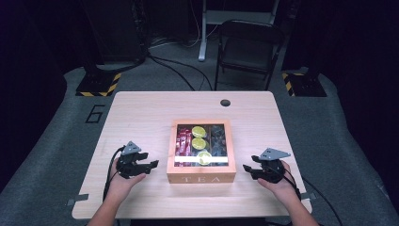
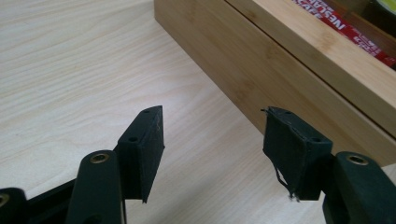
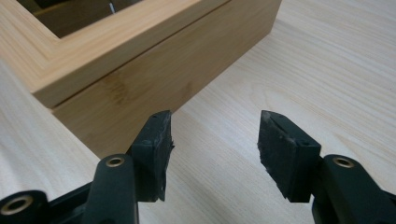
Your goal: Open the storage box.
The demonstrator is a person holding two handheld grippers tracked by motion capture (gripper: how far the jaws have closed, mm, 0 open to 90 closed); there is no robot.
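Two tongs, left tongs [image 1: 149,166] and right tongs [image 1: 248,170], flank the wooden tea box [image 1: 201,176] on the worktop [image 1: 141,108], both part-open and empty, apparently poised to grasp its sides.

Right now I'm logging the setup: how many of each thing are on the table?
Tea box: 1
Yellow-green round packs in the box: 3
Grippers, left and right: 2
Total: 6
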